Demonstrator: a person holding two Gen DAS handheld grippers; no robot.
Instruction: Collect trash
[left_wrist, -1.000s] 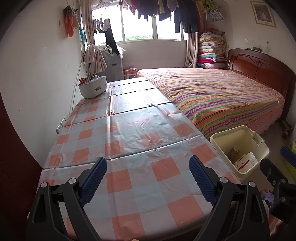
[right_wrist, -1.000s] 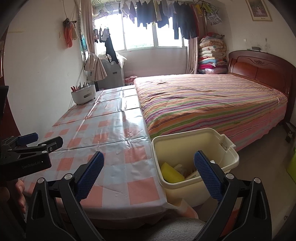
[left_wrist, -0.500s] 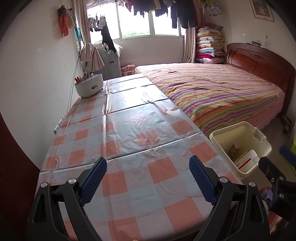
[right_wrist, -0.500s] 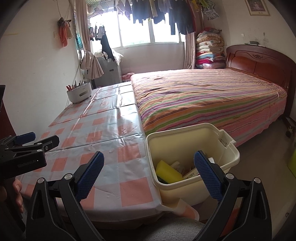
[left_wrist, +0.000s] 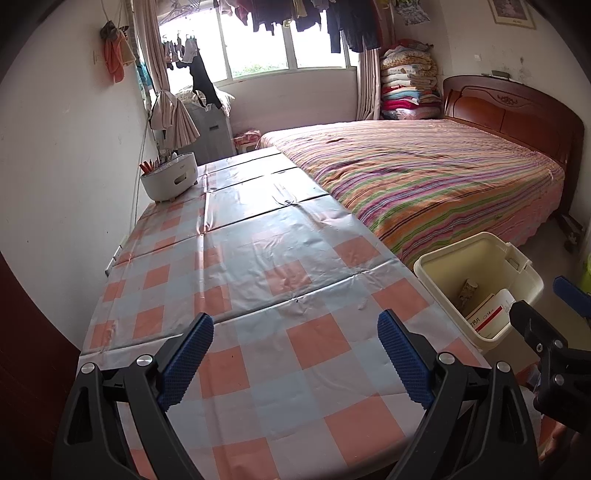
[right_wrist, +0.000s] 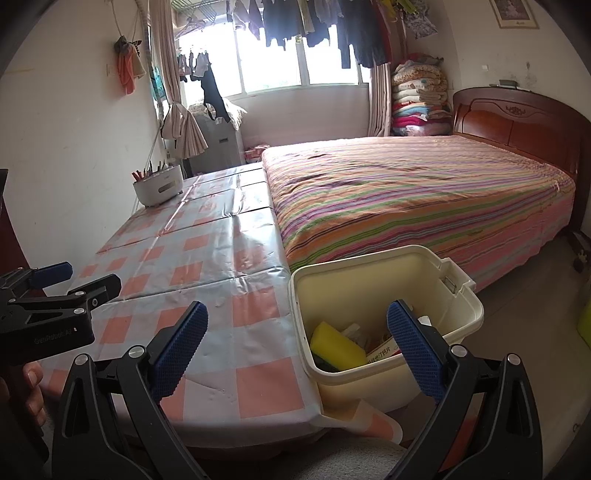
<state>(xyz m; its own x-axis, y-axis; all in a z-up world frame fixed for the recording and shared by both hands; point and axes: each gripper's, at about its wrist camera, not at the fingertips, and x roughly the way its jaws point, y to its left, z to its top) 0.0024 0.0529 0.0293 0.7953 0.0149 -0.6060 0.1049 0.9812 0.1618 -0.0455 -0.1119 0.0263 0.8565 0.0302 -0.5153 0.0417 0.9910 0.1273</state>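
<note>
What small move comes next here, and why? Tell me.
Probably draw both grippers back and stop. The left gripper and right gripper are open and empty, the checked tablecloth shows no trash, and the sponge and box already lie in the bin.

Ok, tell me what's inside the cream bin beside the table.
The cream bin holds a yellow sponge, a white box with red print and a brownish piece. The right tool hides part of it; anything beneath those items can't be seen.
</note>
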